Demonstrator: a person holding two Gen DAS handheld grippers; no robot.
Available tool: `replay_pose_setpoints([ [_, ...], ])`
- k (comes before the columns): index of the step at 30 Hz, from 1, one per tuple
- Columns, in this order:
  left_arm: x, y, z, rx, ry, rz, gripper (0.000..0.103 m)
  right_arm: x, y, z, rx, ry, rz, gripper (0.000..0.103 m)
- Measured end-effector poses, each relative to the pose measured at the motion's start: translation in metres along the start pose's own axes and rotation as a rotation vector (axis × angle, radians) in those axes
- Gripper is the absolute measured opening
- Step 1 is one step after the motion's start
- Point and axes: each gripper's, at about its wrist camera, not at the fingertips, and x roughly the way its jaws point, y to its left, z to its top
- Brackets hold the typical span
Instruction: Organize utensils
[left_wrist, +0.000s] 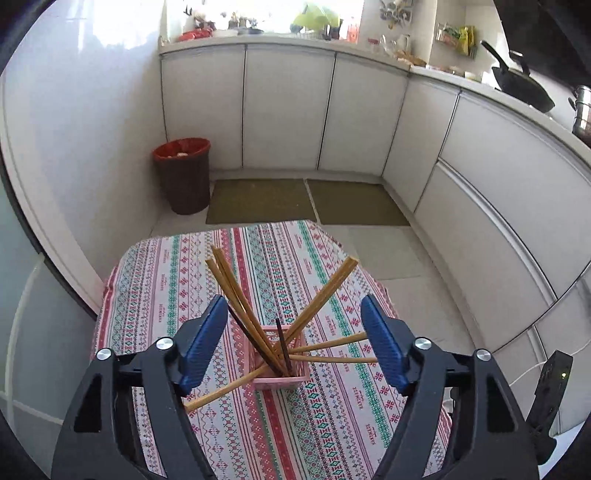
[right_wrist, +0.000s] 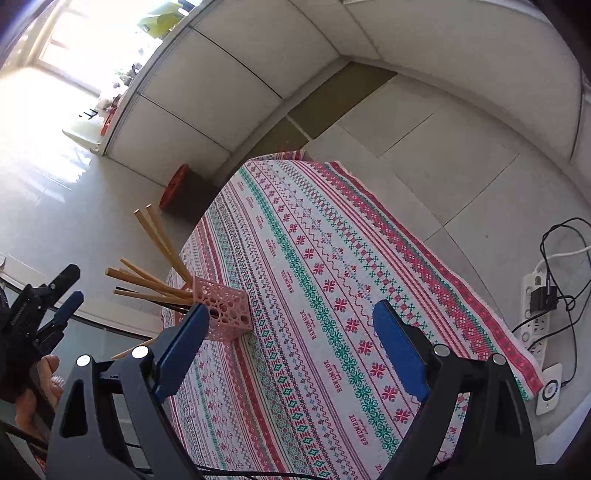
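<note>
The pink holder (left_wrist: 279, 357) stands on the patterned surface (left_wrist: 332, 424), directly ahead of and below the left claw (left_wrist: 293, 345), whose jaws are apart and empty. The chopsticks (left_wrist: 236, 295) fan outward from it, long axes splayed to all sides. The right claw (right_wrist: 291, 349), apart and empty, sits farther away, with the holder ahead to its left.

The word "HANDMADE" is printed repeatedly in red capitals along the stripes of the patterned tablecloth (right_wrist: 332, 280). No other text is legible.
</note>
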Motion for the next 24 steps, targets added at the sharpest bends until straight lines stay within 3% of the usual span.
replay_pose_setpoints([
  [3, -0.05, 0.001, -0.006, 0.002, -0.14, 0.1, 0.096, -0.032, 0.025, -0.008, -0.082, -0.135, -0.049, 0.088],
  [6, -0.098, -0.003, -0.025, 0.019, -0.29, 0.186, 0.096, -0.074, 0.054, -0.026, -0.124, -0.272, -0.069, 0.091],
  [7, -0.107, -0.006, -0.033, 0.022, -0.292, 0.206, 0.096, -0.086, 0.063, -0.031, -0.131, -0.303, -0.073, 0.096],
  [10, -0.122, -0.012, -0.057, 0.023, -0.242, 0.236, 0.096, -0.119, 0.092, -0.045, -0.188, -0.374, -0.119, 0.096],
  [13, -0.147, -0.012, -0.087, -0.015, -0.305, 0.276, 0.096, -0.147, 0.109, -0.062, -0.224, -0.427, -0.213, 0.096],
  [17, -0.176, -0.004, -0.103, -0.093, -0.316, 0.273, 0.096, -0.167, 0.122, -0.079, -0.327, -0.364, -0.347, 0.096],
  [20, -0.186, -0.009, -0.107, -0.074, -0.265, 0.291, 0.096, -0.185, 0.129, -0.093, -0.355, -0.368, -0.372, 0.096],
  [24, -0.196, -0.008, -0.116, -0.074, -0.238, 0.248, 0.096, -0.202, 0.14, -0.107, -0.392, -0.394, -0.404, 0.096],
])
